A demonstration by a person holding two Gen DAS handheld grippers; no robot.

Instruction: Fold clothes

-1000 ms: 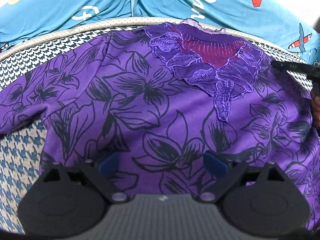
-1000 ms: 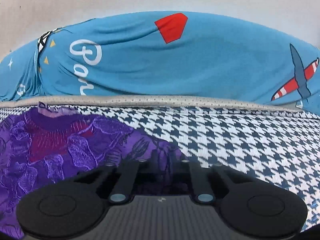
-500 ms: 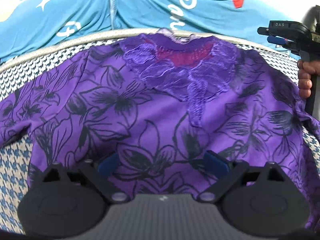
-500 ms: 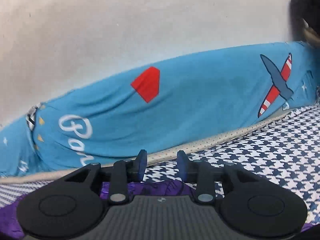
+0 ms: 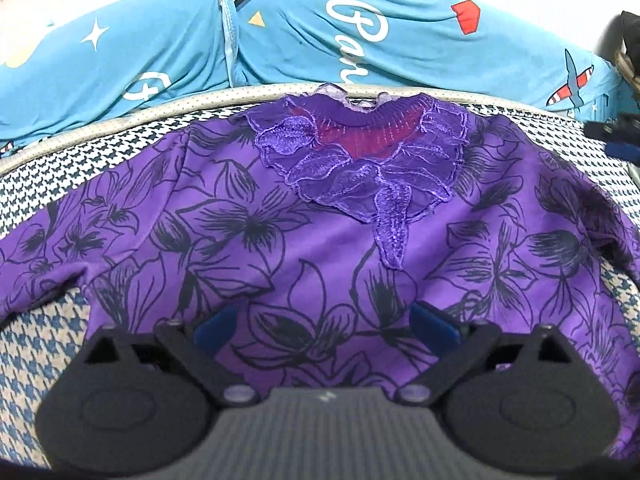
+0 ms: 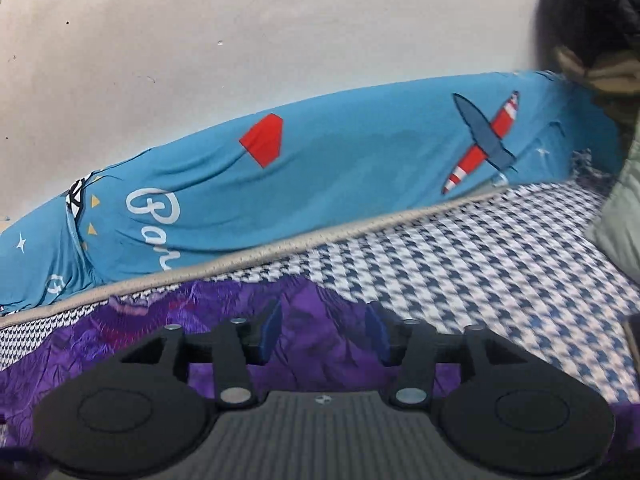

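Purple floral blouse (image 5: 320,240), left wrist view: spread flat, front up, on a houndstooth surface (image 5: 48,184), lace collar (image 5: 360,160) toward a blue printed cloth (image 5: 160,40); left gripper (image 5: 324,326) above its lower body, blue pads (image 5: 216,326) wide apart, holding nothing. Right wrist view: right gripper (image 6: 322,330) over the blouse's shoulder edge, fingers moderately parted, empty; a dark garment (image 6: 592,20) at upper right.
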